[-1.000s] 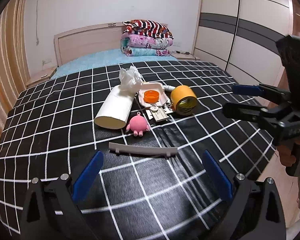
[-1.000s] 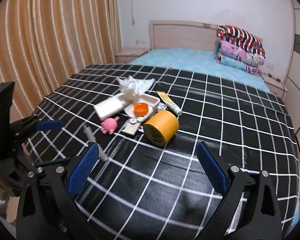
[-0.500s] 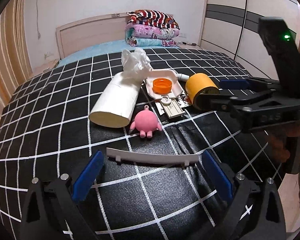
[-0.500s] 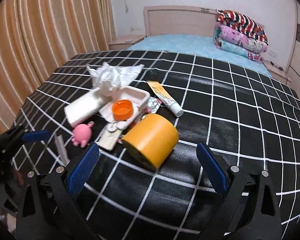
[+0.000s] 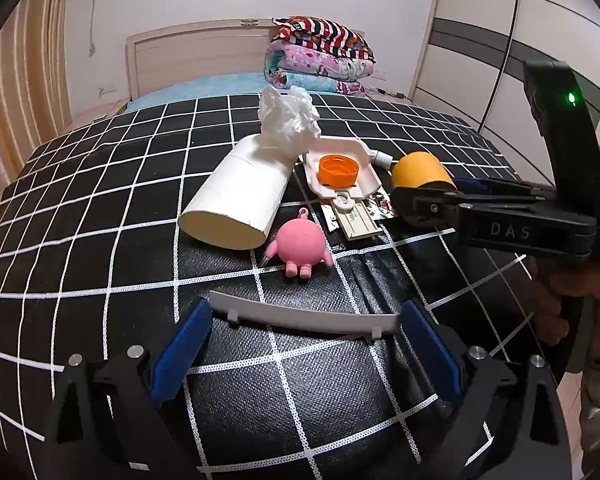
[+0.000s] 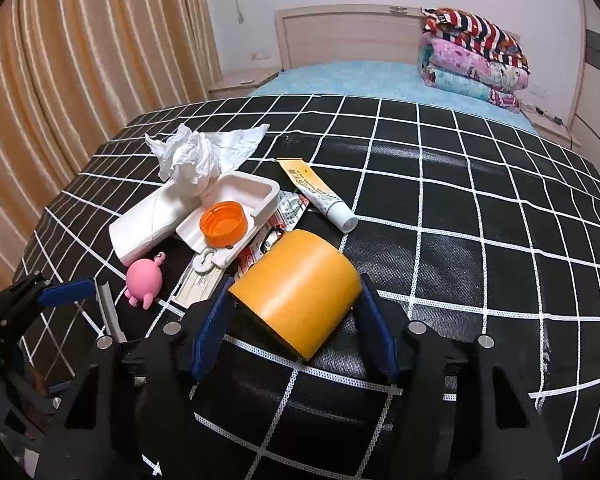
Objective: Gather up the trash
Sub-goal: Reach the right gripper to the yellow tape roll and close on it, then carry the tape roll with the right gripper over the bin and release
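Left tongs (image 5: 306,344) stand spread over the checked bed cover (image 5: 100,208), a grey strip (image 5: 304,316) lying between their tips, its ends just beside the blue pads; a pink toy (image 5: 302,246) and white roll (image 5: 240,196) lie beyond. Right tongs (image 6: 294,316), seen from their own camera, are closing around the yellow tape roll (image 6: 300,292), pads just beside its sides, whether touching is unclear; an orange cap (image 6: 223,224) sits in a white tray (image 6: 260,192) behind it.
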`<state>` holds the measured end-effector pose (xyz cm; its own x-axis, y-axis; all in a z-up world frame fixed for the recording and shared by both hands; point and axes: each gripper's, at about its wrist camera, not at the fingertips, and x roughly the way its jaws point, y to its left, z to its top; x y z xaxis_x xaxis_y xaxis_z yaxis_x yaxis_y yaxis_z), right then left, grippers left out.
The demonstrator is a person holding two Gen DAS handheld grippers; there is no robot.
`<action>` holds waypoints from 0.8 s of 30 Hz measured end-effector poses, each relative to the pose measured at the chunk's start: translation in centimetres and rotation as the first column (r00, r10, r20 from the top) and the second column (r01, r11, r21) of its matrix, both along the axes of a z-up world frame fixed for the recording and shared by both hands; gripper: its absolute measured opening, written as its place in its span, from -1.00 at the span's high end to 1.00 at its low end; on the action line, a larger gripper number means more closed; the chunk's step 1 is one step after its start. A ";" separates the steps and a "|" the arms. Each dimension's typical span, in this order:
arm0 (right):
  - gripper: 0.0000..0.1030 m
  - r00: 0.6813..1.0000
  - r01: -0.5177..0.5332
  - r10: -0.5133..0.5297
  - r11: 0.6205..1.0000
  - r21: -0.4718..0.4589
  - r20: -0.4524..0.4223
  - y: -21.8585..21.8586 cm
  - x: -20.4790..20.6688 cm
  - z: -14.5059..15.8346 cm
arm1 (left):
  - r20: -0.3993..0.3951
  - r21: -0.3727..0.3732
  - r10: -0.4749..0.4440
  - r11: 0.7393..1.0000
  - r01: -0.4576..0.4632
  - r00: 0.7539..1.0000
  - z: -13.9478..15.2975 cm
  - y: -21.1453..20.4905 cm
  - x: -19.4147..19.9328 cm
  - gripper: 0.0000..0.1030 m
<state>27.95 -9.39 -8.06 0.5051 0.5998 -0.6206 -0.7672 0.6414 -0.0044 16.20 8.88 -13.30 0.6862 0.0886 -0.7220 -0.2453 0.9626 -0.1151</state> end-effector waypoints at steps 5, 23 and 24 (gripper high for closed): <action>-0.18 1.000 -0.005 0.005 1.000 0.005 0.010 -0.5 -0.6 0.0 | 0.013 -0.008 0.007 1.000 -0.007 1.000 0.2 -0.3 -0.9 -0.80; -0.18 0.998 -0.035 0.033 0.999 0.032 0.055 -4.2 -7.0 0.9 | 0.080 0.020 -0.058 0.998 0.057 0.995 3.5 -4.0 -6.4 -0.80; -0.18 0.998 -0.038 0.036 0.999 0.036 0.059 -4.6 -7.6 1.0 | 0.083 0.021 -0.066 0.998 0.064 0.994 3.7 -4.3 -6.8 -0.80</action>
<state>20.37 -14.00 -7.06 0.5169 0.6405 -0.5679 -0.7895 0.6132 -0.0270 9.42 4.58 -9.59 0.7490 0.0544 -0.6604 -0.1725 0.9783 -0.1151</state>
